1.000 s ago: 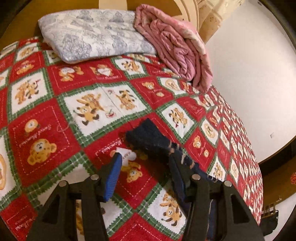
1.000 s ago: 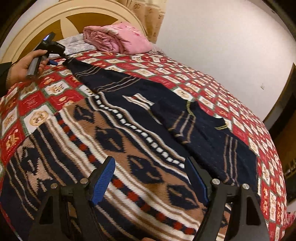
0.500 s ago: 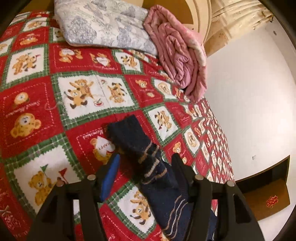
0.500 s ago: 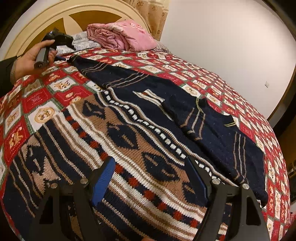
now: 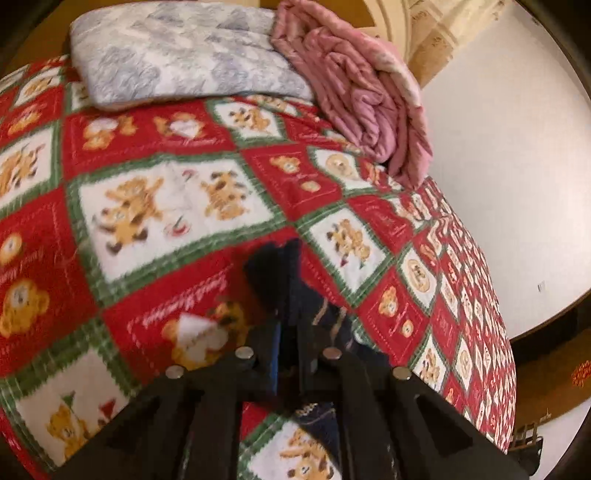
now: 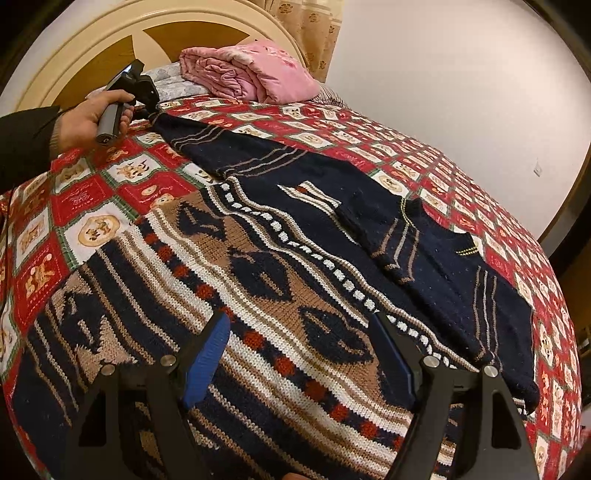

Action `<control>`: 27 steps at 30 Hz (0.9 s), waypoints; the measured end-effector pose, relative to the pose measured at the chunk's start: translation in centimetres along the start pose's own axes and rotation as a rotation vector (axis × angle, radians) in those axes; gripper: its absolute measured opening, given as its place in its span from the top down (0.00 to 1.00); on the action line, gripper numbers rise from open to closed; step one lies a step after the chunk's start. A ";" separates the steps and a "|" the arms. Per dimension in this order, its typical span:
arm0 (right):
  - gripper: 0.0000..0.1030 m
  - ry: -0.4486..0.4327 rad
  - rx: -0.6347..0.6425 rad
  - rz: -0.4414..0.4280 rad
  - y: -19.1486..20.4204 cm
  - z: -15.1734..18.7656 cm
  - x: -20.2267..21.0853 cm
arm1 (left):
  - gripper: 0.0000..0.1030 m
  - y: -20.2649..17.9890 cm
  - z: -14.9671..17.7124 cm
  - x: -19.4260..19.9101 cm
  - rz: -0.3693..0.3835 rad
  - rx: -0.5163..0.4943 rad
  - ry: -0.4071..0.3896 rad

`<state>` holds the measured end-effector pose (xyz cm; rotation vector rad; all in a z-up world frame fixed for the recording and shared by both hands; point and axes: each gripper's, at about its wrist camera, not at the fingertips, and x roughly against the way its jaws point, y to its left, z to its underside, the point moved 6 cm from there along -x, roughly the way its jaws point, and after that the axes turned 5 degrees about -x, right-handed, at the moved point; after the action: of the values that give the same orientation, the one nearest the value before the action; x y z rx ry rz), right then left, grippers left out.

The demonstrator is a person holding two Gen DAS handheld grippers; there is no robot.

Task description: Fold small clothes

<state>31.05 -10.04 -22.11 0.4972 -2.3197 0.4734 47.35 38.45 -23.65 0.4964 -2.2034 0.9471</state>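
1. The left gripper (image 5: 291, 347) has its jaws pinched together on the dark cuff of the sweater sleeve (image 5: 275, 273), low in the middle of the left wrist view; the cuff pokes out beyond the fingertips.
2. In the right wrist view the same left gripper (image 6: 149, 98) sits at the upper left, held in a bare hand (image 6: 86, 122) with a dark cuffed forearm coming in from the left edge — the hand is wrapped round the handle, tool aimed down at the sleeve end.
3. The right gripper (image 6: 299, 350) has its jaws spread wide, at the bottom of its own view, above the patterned body of the sweater (image 6: 258, 280) and holding nothing.
4. The sweater lies spread flat across the red teddy-bear quilt (image 6: 85, 192), one sleeve stretched toward the upper left, the other folded across the navy chest at right.
5. Farther out — a grey patterned pillow (image 5: 184, 55) and a folded pink blanket (image 5: 365, 99) lie at the headboard (image 6: 110, 33).
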 end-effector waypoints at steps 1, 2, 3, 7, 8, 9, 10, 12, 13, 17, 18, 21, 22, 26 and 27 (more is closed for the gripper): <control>0.24 0.003 -0.012 -0.002 -0.2 0.1 -0.1 | 0.94 -0.4 -0.2 0.7 0.008 -0.011 -0.027; 0.24 0.005 -0.023 -0.004 -0.4 0.2 -0.2 | 0.94 -1.2 -0.3 1.5 0.020 -0.028 -0.056; 0.24 0.008 -0.039 -0.008 -0.6 0.3 -0.4 | 0.94 -2.4 -0.2 2.5 0.037 -0.056 -0.086; 0.24 0.008 -0.082 -0.017 -1.5 0.6 -0.6 | 0.94 -8.9 1.8 5.9 0.169 -0.168 -0.104; 0.24 0.005 -0.096 -0.017 -1.8 0.6 -0.6 | 0.94 -11.2 2.9 7.0 0.211 -0.201 -0.105; 0.24 0.002 -0.105 -0.017 -2.0 0.7 -0.5 | 0.94 -13.3 4.0 7.9 0.250 -0.230 -0.104; 0.24 -0.004 -0.119 -0.016 -2.4 0.8 -0.4 | 0.94 -15.3 5.0 8.7 0.288 -0.254 -0.099; 0.24 -0.015 -0.146 -0.012 -3.4 1.1 -0.1 | 0.94 -19.5 8.0 10.2 0.376 -0.288 -0.074; 0.24 -0.018 -0.159 -0.008 -3.8 1.2 0.0 | 0.94 -21.4 9.4 10.8 0.413 -0.304 -0.059; 0.24 -0.018 -0.251 0.029 -6.7 2.6 0.1 | 0.94 -29.3 17.5 11.9 0.543 -0.406 0.036; 0.24 -0.018 -0.278 0.031 -7.4 2.9 0.3 | 0.94 -30.8 19.5 11.9 0.556 -0.439 0.047; 0.24 -0.033 -0.356 0.017 -9.1 3.7 0.9 | 0.94 -34.1 24.5 11.2 0.570 -0.521 0.099; 0.24 -0.039 -0.379 0.009 -9.5 4.0 1.0 | 0.94 -34.7 25.8 10.8 0.566 -0.543 0.113; 0.24 -0.056 -0.523 -0.050 -11.9 5.3 1.2 | 0.88 -37.0 31.9 8.1 0.519 -0.655 0.185; 0.24 -0.072 -0.566 -0.062 -12.6 5.5 1.4 | 0.87 -37.2 32.9 7.9 0.501 -0.684 0.205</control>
<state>32.96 -23.68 -22.43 0.3077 -2.3600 -0.2378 48.67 -11.32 -16.58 -0.4652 -2.3136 0.3871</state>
